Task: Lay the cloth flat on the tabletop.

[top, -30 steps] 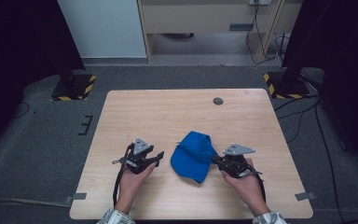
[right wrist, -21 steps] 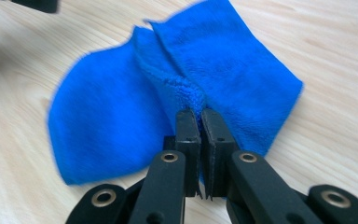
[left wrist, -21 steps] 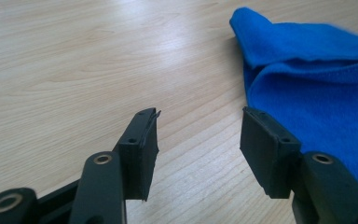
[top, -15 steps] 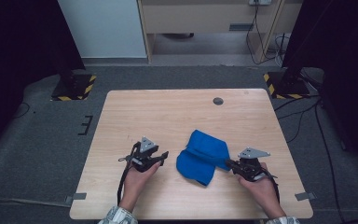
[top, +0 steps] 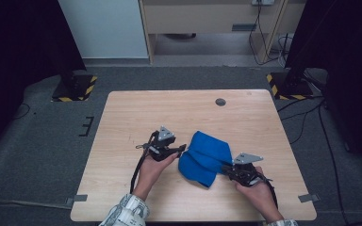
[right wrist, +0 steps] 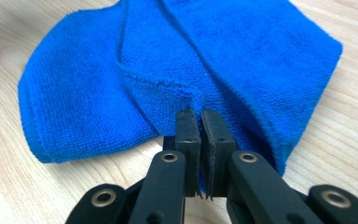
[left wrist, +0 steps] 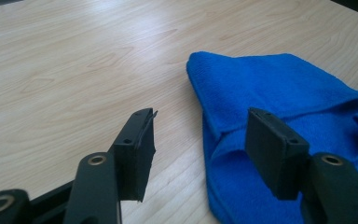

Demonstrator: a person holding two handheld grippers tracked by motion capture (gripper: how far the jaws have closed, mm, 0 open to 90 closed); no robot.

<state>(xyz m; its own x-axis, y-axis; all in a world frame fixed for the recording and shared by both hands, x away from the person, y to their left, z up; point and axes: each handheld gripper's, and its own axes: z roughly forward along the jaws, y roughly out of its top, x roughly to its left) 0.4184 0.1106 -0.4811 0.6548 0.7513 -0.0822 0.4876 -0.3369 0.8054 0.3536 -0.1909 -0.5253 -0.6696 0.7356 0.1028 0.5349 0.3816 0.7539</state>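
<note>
A blue cloth point(top: 206, 155) lies crumpled and partly folded on the wooden table point(top: 169, 113), right of centre near the front. My right gripper point(top: 224, 167) is at its right front edge, shut on a pinched fold of the cloth point(right wrist: 98, 84); the closed jaws point(right wrist: 200, 119) bite the fabric. My left gripper point(top: 181, 149) hovers at the cloth's left edge. Its jaws point(left wrist: 200, 140) have just been opening and stand apart. The cloth's point(left wrist: 279, 88) edge lies under and beyond the gap, and neither pad presses on it.
A small dark round grommet point(top: 220, 101) sits in the table's far right part. Beyond the table, two dark stands with yellow-black striped bases point(top: 75, 87) point(top: 287, 87) rest on the grey floor. Bare wood extends left and behind the cloth.
The left gripper has moved right, up to the cloth's left edge. The right gripper has drawn slightly toward the front right with the cloth, which has shifted right and changed shape.
</note>
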